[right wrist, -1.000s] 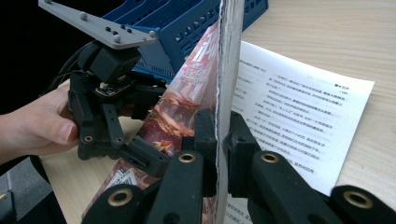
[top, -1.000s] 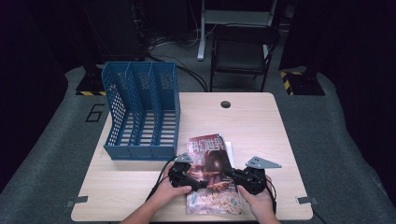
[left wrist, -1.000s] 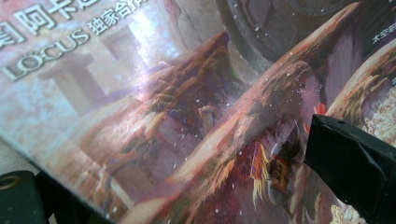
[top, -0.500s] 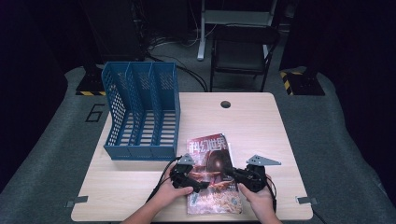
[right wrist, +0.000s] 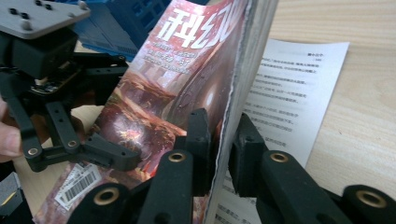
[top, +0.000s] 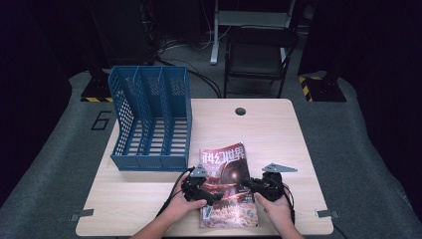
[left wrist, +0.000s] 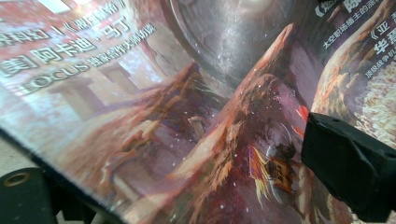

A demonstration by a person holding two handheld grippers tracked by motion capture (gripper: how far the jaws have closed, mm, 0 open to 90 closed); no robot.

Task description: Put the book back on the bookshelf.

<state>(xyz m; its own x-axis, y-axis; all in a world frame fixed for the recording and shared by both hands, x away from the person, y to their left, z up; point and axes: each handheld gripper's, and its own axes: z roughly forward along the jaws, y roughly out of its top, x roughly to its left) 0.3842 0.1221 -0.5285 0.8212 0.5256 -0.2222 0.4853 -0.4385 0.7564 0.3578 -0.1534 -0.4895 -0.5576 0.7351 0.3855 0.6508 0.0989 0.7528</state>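
A magazine (top: 226,169) with a red-brown cover and white Chinese title lies on the wooden table (top: 278,129) near its front edge. My left gripper (top: 211,196) straddles its left edge. In the left gripper view its jaws (left wrist: 166,154) stand wide apart, one on the cover (left wrist: 187,93) and one below the edge. My right gripper (top: 249,184) is at the right edge. In the right gripper view its jaws (right wrist: 222,135) flank the raised page block (right wrist: 187,70) and have just been opening, with a slim gap at one pad. A white printed page (right wrist: 289,93) lies flat beneath.
A blue three-slot file rack (top: 152,119) stands on the table's left half, behind the left gripper. A round cable hole (top: 241,110) sits near the far edge. A dark chair (top: 259,55) stands beyond the table, with bare wood to the right of the magazine.
The right gripper has sunk a little at the magazine's right edge. The left hand and the magazine have stayed roughly where they were.
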